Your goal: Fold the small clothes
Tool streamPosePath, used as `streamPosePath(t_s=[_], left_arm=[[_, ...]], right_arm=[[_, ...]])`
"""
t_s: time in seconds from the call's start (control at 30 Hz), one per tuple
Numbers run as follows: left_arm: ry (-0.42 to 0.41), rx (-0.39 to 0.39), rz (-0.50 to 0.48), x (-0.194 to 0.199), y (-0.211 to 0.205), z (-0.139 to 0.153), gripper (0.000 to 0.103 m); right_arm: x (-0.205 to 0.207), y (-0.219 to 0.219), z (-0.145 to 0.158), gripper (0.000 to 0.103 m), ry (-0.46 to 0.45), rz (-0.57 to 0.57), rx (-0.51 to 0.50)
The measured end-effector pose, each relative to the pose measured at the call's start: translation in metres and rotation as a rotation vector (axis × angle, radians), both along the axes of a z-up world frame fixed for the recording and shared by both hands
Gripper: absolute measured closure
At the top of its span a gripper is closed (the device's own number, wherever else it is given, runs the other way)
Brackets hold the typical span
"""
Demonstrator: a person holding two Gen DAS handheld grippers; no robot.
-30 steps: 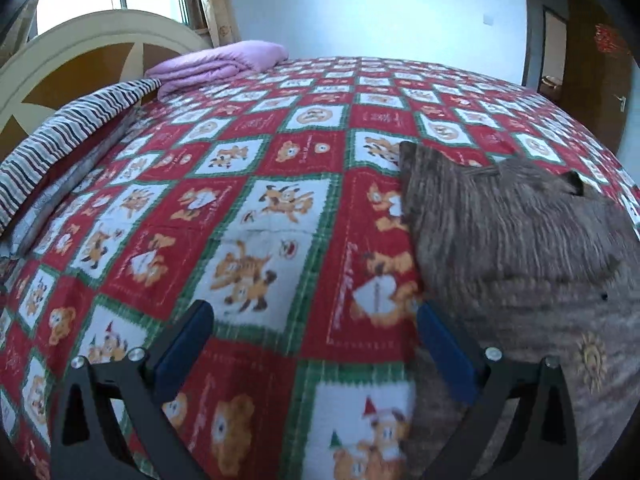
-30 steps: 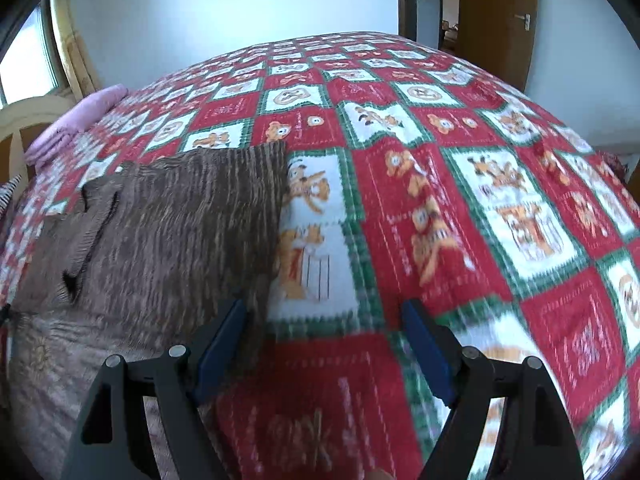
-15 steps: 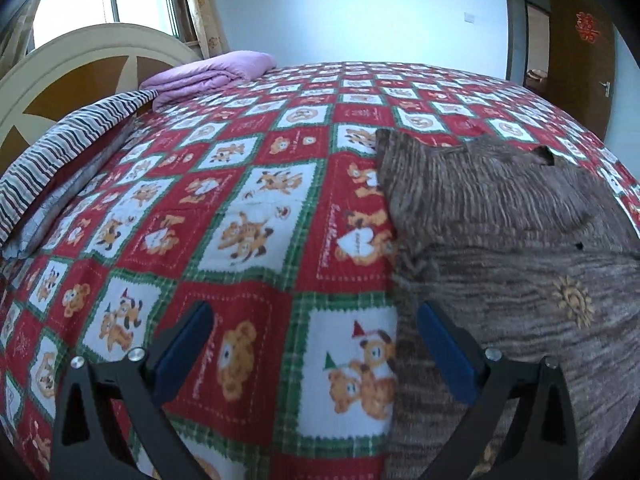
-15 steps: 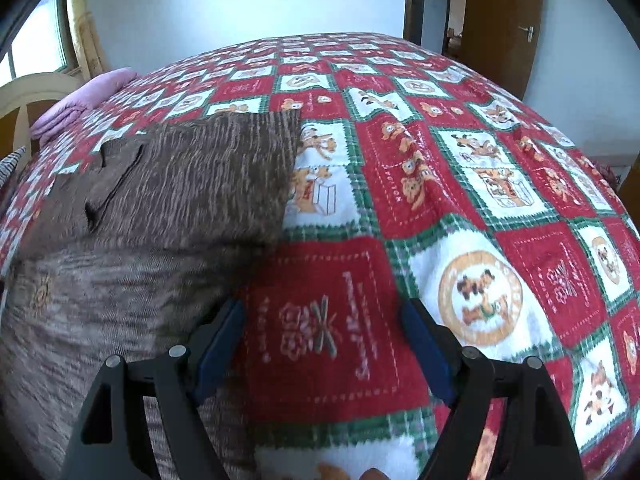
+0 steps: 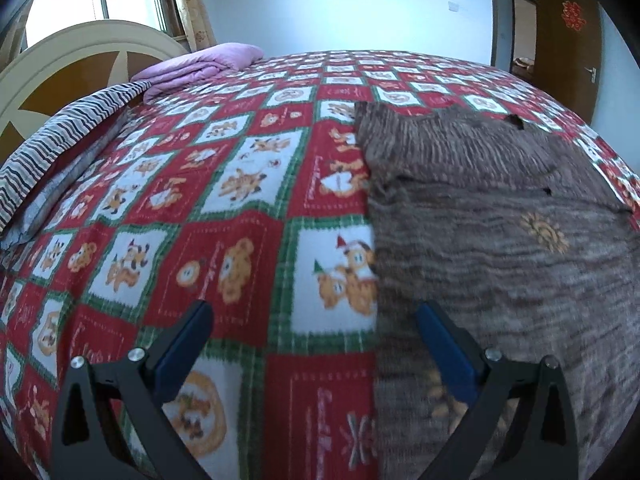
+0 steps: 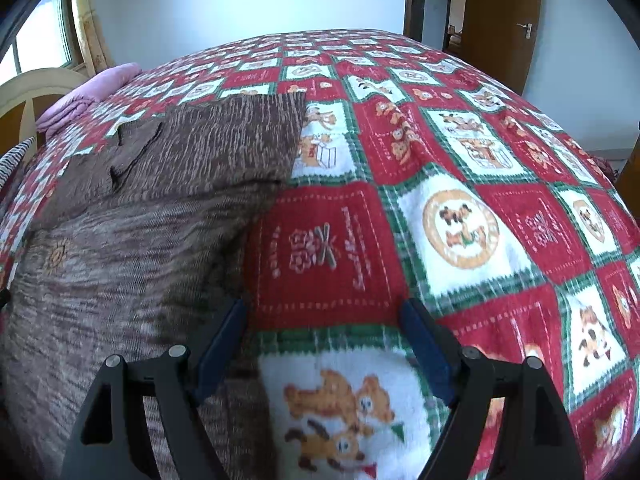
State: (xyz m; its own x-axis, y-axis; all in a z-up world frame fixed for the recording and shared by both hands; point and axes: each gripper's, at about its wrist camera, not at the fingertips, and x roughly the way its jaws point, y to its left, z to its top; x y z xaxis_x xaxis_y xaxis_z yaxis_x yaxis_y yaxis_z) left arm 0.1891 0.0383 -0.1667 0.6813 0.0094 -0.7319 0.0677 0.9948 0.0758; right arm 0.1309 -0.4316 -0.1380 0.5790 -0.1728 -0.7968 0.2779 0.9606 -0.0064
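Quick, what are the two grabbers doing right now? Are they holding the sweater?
Left gripper: open, holding nothing, over the sweater's edge.
Right gripper: open, holding nothing.

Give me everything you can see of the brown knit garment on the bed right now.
The brown knit garment is a mottled, streaky brown top lying flat on the red-and-green Christmas bedspread. Its far part is folded over the body. An orange sun motif shows on the front. The left gripper and right gripper, both open, straddle its two side edges; neither grips it.
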Motion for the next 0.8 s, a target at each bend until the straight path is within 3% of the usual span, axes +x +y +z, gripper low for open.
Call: streamPosePath(t_s=[0.27,0.37,0.53,0.8], left_arm=[[0.010,0.003,-0.037,-0.028,0.002,-0.002,0.000],[0.024,-0.003,-0.056,-0.037,0.003,-0.003,0.000],[0.034,-0.009,-0.087,-0.059,0.005,-0.006,0.000],[0.061,-0.023,-0.129,-0.092,0.011,-0.009,0.000]], right_arm=[[-0.029,0.016,0.000,0.022,0.022,0.030,0.032],[-0.039,0.027,-0.004,0.022,0.026,0.041,-0.020],[-0.057,0.028,-0.009,0.015,0.021,0.020,0.018],[-0.082,0.038,-0.010,0.015,0.034,0.044,0.009]])
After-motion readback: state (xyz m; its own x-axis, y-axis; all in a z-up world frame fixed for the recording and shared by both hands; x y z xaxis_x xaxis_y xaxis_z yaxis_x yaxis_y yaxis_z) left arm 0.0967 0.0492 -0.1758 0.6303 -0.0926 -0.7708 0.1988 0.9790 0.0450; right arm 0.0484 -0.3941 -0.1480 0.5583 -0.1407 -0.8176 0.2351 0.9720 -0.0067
